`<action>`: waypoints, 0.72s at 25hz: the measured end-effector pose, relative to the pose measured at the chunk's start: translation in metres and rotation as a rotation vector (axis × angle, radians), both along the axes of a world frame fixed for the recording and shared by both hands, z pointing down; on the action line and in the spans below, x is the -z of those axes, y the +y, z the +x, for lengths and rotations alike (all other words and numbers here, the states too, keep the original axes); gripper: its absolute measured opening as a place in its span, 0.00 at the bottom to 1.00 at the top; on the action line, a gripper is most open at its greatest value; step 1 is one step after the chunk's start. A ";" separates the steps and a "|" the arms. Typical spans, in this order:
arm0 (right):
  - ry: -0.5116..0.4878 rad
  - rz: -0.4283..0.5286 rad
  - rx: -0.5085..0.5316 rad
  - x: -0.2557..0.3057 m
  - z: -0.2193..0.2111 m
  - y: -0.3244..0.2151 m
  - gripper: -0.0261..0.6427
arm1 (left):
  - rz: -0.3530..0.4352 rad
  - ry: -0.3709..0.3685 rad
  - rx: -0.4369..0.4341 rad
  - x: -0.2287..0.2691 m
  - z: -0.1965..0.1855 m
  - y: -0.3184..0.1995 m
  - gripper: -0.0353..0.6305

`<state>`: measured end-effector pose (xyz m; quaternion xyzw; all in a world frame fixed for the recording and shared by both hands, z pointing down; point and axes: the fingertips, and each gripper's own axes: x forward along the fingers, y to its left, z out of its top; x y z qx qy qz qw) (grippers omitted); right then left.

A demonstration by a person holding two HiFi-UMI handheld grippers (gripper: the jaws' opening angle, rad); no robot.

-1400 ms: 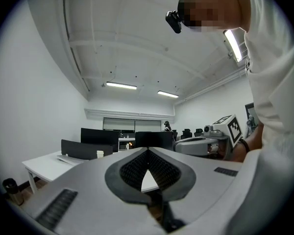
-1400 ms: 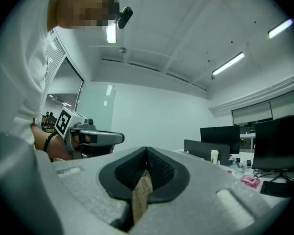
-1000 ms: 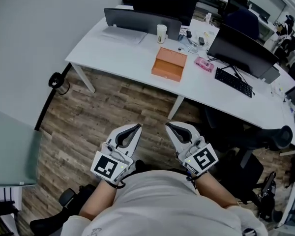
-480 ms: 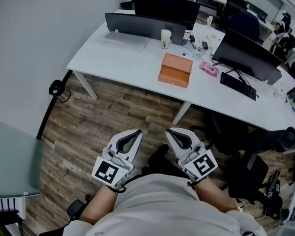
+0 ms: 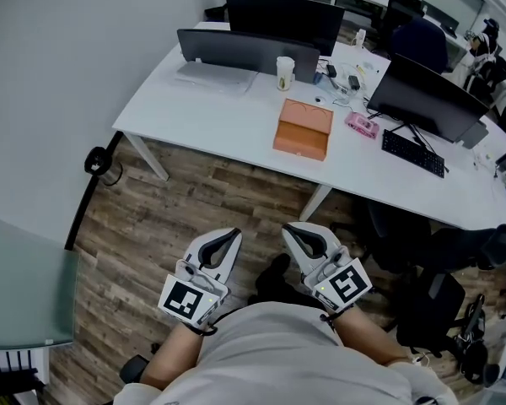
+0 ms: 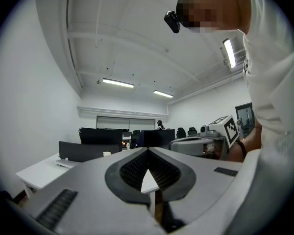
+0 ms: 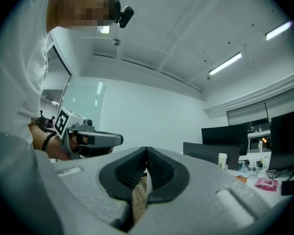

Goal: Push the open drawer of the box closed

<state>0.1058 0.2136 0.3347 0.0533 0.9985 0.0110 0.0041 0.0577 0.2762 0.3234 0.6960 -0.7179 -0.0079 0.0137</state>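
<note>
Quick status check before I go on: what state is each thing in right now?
Left claw: shut, empty.
Right claw: shut, empty.
Orange box: flat on the desk, untouched; drawer too far off to judge.
Cup: upright.

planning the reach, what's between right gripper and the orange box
Head view: wood floor, a desk leg, then the white desk, lie between right gripper and orange box.

A floor (image 5: 177, 201) of grainy wood planks is lying matt under a smooth white desk (image 5: 202, 108). The orange box (image 5: 304, 129) is looking matt, possibly cardboard. The left gripper (image 5: 232, 236) and right gripper (image 5: 288, 229) are showing matt grey plastic with ribbed black pads (image 6: 132, 169).
</note>
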 end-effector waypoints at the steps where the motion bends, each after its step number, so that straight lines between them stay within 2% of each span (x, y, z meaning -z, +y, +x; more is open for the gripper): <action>1: 0.000 -0.001 -0.005 0.001 -0.004 -0.006 0.04 | -0.002 0.004 0.000 0.000 -0.004 -0.005 0.05; 8: 0.007 -0.016 -0.013 0.002 -0.040 -0.047 0.04 | -0.027 0.002 -0.002 -0.001 -0.039 -0.042 0.05; 18: 0.033 -0.030 -0.021 -0.013 -0.106 -0.142 0.04 | -0.033 0.019 -0.032 -0.010 -0.107 -0.145 0.05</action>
